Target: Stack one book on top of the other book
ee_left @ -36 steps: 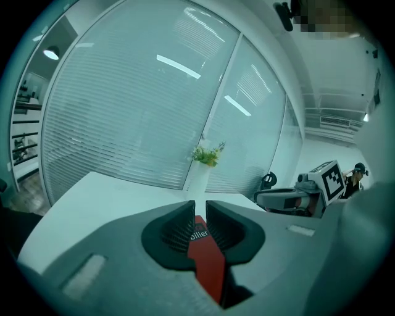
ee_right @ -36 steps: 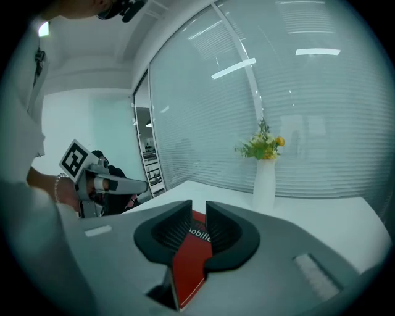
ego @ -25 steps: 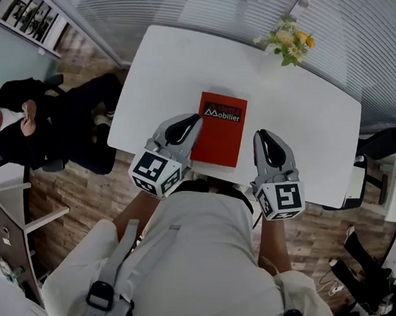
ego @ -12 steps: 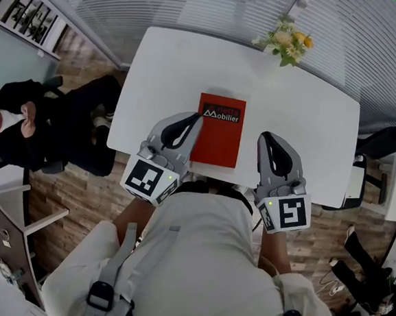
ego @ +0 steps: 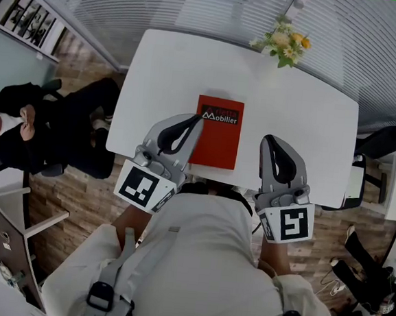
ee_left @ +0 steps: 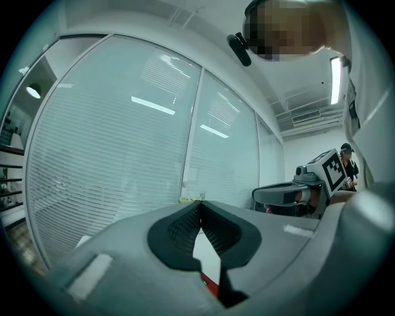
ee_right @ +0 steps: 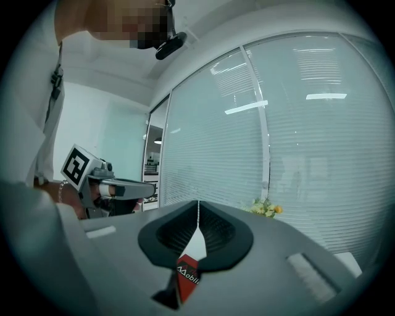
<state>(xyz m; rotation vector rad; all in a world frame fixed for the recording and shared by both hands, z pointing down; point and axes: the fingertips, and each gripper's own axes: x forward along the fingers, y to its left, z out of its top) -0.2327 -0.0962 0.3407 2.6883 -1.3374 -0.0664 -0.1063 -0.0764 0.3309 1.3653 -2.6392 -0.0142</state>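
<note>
A red book (ego: 217, 131) with white lettering lies flat on the white table (ego: 305, 115), near its front edge; whether another book lies under it I cannot tell. My left gripper (ego: 196, 118) is shut and empty, held in the air over the book's left edge. My right gripper (ego: 268, 139) is also shut and empty, in the air a little to the right of the book. In the left gripper view the shut jaws (ee_left: 199, 205) show a sliver of the book (ee_left: 211, 286) below. The right gripper view shows its shut jaws (ee_right: 199, 202) over the book (ee_right: 187, 276).
A small bunch of yellow flowers (ego: 285, 40) stands at the table's far edge. A seated person in dark clothes (ego: 28, 129) is to the left of the table. A low shelf (ego: 10, 223) stands at the lower left. Window blinds run behind the table.
Both grippers have risen toward the head camera and look larger; their marker cubes have slid down the frame. The red book has not moved.
</note>
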